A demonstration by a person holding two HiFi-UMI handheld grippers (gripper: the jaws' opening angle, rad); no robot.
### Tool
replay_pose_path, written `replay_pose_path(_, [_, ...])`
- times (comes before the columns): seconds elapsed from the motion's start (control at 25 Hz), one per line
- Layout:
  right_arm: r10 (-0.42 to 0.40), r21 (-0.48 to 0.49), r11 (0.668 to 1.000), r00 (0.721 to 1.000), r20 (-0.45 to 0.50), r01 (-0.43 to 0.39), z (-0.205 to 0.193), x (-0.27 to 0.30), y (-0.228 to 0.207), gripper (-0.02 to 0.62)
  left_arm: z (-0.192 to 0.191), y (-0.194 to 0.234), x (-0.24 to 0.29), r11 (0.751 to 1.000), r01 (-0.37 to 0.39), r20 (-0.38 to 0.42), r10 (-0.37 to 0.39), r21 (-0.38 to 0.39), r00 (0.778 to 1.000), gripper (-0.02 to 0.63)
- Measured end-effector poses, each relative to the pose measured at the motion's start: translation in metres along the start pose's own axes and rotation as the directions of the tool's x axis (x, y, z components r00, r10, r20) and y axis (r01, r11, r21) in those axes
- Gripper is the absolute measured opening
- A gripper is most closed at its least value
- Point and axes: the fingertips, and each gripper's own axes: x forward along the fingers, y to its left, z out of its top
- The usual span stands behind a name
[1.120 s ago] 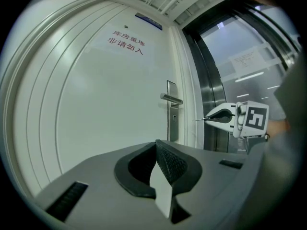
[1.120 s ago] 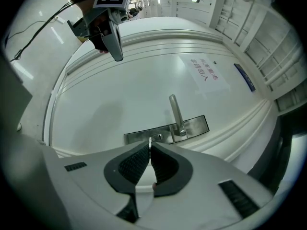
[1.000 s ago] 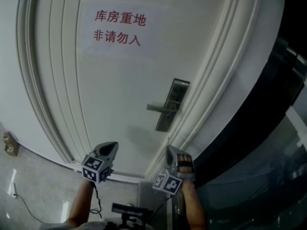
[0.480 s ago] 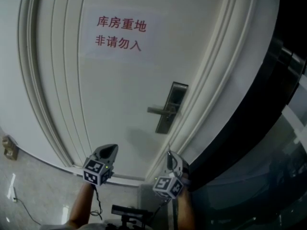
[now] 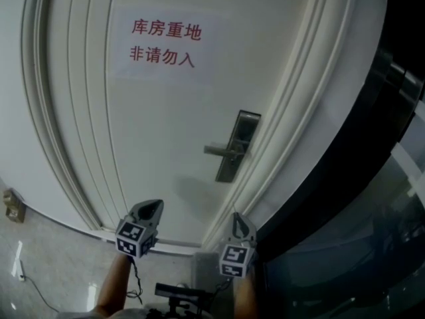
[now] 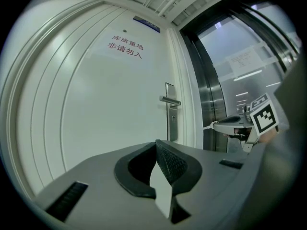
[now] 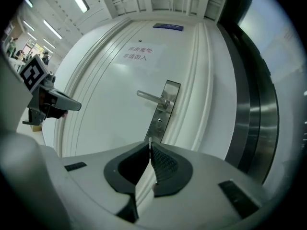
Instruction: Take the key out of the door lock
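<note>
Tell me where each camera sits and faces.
Head view: on the person's head, facing down at the door; left gripper, right gripper, forearms below.
Left gripper view: on that gripper, along shut jaws toward the door; right gripper at right.
Right gripper view: likewise, aimed at the lock plate; left gripper at left.
All share the red-lettered sign.

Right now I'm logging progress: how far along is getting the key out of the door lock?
Done: nothing. In hand: nothing; left gripper and right gripper are shut, empty, apart from the door. Remaining: reach the lock plate, grip the key (too small to see here), pull it out.
</note>
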Motion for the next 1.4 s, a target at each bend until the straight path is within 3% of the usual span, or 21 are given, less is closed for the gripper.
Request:
replay_pose_path(0.4, [0.025,0.172,0.985,1.0,0.016,-0.027,-0.006,-0.003,0.001,0.02,-0.001,0.001,-0.002,1.0,-0.017,-0.001,0.017,0.014,1.0,0.008])
replay_pose_path(1.4, [0.065,0.2,0.977,0.998,0.023,-0.068,-0.011,-0.004,0.002,0.02,0.002,0.0,-0.005,0.999,-0.031,0.01,0.031,0.019,0.999,0.009])
